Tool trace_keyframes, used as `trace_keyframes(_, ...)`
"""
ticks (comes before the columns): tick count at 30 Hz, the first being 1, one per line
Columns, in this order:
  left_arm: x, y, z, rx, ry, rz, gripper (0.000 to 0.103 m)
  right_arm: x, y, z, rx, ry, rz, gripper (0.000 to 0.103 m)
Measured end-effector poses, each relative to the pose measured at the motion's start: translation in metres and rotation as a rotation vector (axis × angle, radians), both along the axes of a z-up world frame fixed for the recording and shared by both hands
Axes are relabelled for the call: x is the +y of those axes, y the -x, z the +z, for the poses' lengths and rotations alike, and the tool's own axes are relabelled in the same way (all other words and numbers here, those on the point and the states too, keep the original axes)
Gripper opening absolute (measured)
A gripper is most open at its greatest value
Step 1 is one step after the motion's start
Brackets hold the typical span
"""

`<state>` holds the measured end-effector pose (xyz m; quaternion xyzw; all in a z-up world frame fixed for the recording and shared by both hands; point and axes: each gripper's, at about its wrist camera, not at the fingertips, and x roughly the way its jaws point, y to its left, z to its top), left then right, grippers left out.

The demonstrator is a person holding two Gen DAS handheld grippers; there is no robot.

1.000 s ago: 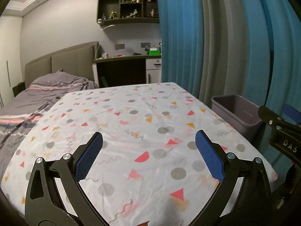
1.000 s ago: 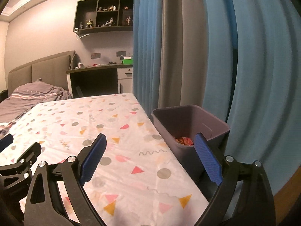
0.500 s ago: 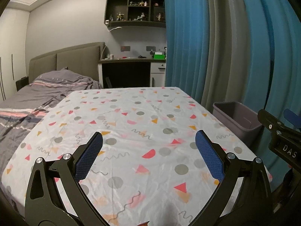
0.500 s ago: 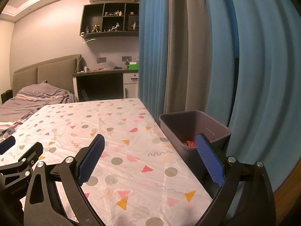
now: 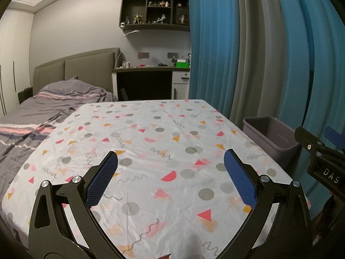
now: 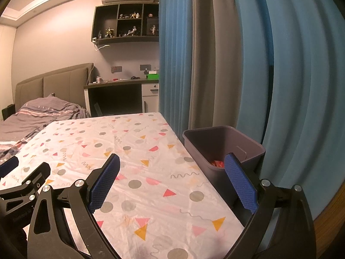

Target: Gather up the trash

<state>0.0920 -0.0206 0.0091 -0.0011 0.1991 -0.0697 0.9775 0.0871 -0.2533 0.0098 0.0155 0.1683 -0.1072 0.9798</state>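
The left black two-finger gripper with blue textured pads [image 5: 170, 161] hangs over the near half of a table covered by a white cloth printed with grey dots, pink and orange triangles and squiggles [image 5: 155, 133], its jaws spread wide with nothing between them. The right black gripper with the same blue pads [image 6: 171, 164] is likewise wide apart and empty, held above the table's right near corner; in the left wrist view part of it juts in at about 3 o'clock. A grey rectangular plastic bin [image 6: 224, 142] stands just beside the table's right edge, at roughly 2 o'clock from the right gripper and at 3 o'clock in the left wrist view [image 5: 269, 133]. Inside it, low against the near wall, lies a small heap of crumpled orange-red trash [image 6: 216, 163], partly hidden by the right gripper's right pad. Behind the bin hang long blue and grey curtains [image 6: 248, 64], filling the 1 to 4 o'clock part of both views. At 10 o'clock in the left wrist view a bed with a grey striped duvet and a padded taupe headboard [image 5: 54, 105] sits against the wall. At 12 o'clock a dark desk with a white drawer unit [image 5: 151, 79] stands under a dark wall shelf of small figurines [image 5: 155, 10].
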Motion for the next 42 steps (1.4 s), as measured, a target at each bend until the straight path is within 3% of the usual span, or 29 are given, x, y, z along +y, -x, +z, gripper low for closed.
trace_keyframes(42, -0.0029, -0.0019, 0.0021, 0.003, -0.003, 0.003, 0.097, 0.0045, 0.0029, -0.0007, -0.001, -0.013, -0.003, 0.094)
